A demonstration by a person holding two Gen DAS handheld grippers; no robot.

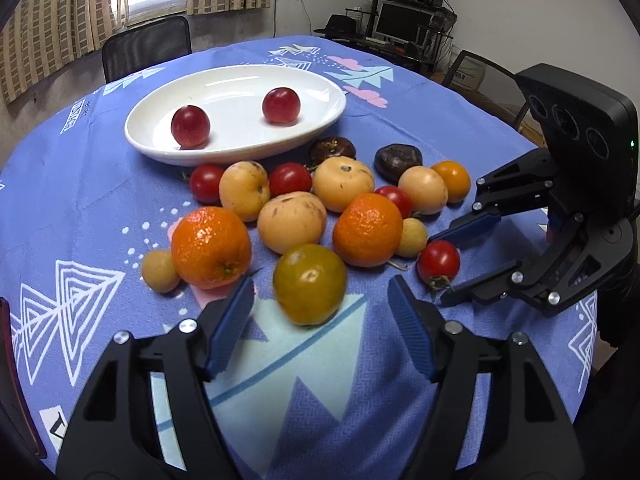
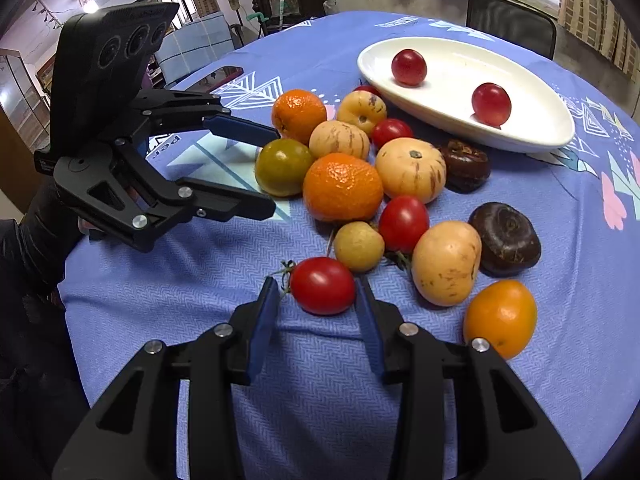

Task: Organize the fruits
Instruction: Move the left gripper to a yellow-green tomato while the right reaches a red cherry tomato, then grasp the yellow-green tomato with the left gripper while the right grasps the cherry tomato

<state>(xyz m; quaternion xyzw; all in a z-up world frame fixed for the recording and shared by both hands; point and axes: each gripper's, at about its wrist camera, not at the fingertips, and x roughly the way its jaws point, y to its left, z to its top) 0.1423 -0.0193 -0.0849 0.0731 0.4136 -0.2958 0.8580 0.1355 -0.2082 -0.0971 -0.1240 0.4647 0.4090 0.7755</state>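
In the left wrist view, the left gripper (image 1: 320, 300) fills the bottom of the frame, its jaws spread wide with a green-yellow citrus (image 1: 309, 284) lying on the cloth (image 1: 100, 200) between the fingertips, touching neither pad. At the right edge the right gripper (image 1: 444, 268) comes in, jaws also spread, a red tomato (image 1: 438, 263) sitting between its tips. A white plate (image 1: 236, 114) lies in the upper centre and holds two dark red fruits (image 1: 190, 126), well apart from each other. Below the plate, the loose pile covers the middle of the frame: two oranges (image 1: 211, 247), several pale yellow fruits (image 1: 291, 222), small tomatoes, two dark brown fruits (image 1: 398, 161) and a small yellow-orange one (image 1: 451, 180).

In the right wrist view, the right gripper (image 2: 316, 294) sits at bottom centre with the tomato (image 2: 322, 286) between its parted fingers; contact is unclear. The left gripper (image 2: 276, 170) enters from the left, open around the citrus (image 2: 283, 167). The plate (image 2: 532, 136) is at upper right.
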